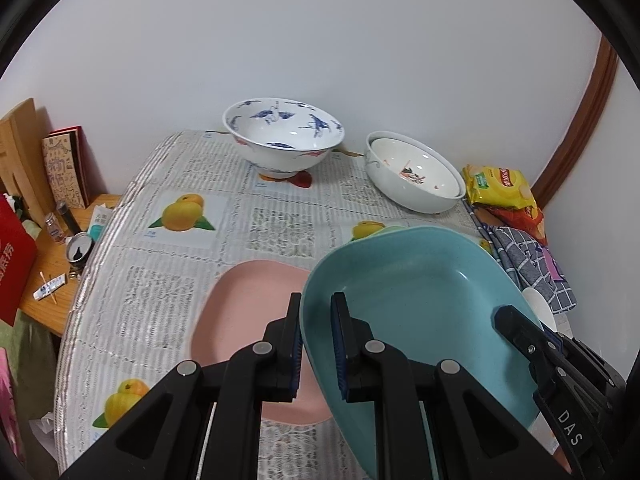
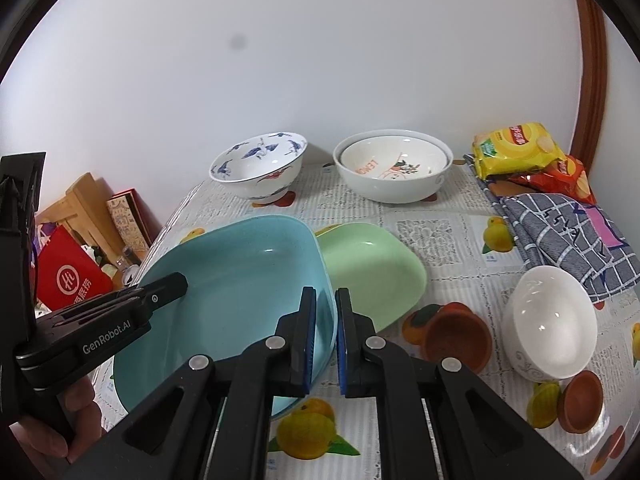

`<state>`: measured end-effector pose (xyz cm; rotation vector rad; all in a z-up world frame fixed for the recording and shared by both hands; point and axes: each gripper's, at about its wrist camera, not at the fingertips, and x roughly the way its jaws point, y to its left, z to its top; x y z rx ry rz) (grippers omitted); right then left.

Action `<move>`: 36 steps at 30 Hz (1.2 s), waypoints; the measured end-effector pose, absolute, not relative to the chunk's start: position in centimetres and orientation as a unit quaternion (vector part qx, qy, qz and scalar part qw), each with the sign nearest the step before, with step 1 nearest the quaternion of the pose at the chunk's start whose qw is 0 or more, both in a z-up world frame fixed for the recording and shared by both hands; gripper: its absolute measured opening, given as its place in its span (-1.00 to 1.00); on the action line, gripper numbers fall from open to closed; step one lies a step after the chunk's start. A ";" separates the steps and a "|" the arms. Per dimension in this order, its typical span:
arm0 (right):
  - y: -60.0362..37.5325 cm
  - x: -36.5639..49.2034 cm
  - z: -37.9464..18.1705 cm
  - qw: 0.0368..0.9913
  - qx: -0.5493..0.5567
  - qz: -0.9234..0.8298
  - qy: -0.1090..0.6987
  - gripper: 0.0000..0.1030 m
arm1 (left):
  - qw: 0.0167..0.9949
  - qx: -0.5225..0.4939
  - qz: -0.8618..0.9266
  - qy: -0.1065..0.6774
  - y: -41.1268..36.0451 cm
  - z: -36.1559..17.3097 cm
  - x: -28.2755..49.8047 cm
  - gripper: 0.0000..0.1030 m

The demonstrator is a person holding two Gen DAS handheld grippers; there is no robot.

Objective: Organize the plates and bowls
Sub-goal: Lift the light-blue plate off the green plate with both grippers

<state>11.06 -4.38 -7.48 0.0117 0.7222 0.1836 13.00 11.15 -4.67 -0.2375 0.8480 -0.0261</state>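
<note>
Both grippers are shut on the rim of a blue plate (image 1: 420, 292), held tilted above the table. My left gripper (image 1: 316, 344) clamps its left rim; my right gripper (image 2: 325, 340) clamps its right rim (image 2: 240, 280). A pink plate (image 1: 248, 320) lies flat under the blue one. A green plate (image 2: 372, 272) lies to the right of it. At the back stand a blue-patterned bowl (image 1: 284, 132) and two nested white bowls (image 1: 416, 176). A small white bowl (image 2: 550, 320) lies tilted at the right.
Snack bags (image 2: 516, 148) and a folded checked cloth (image 2: 568, 232) lie at the back right. A side table (image 1: 52, 264) at the left holds a can, books and small items. The wall stands close behind the bowls.
</note>
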 end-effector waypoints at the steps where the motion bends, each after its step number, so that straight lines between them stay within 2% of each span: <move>1: -4.1 11.1 -7.5 0.931 0.005 0.092 0.353 -0.82 | 0.904 -0.116 -0.010 0.411 11.5 -4.7 12.9 -0.74; 18: 0.0 11.4 -7.7 0.926 -0.001 0.127 0.355 -0.83 | 0.905 -0.132 0.020 0.404 15.5 -4.7 11.8 -0.74; 36: 0.6 11.6 -8.8 0.921 -0.001 0.136 0.364 -0.83 | 0.901 -0.130 0.031 0.413 16.3 -5.3 11.5 -0.74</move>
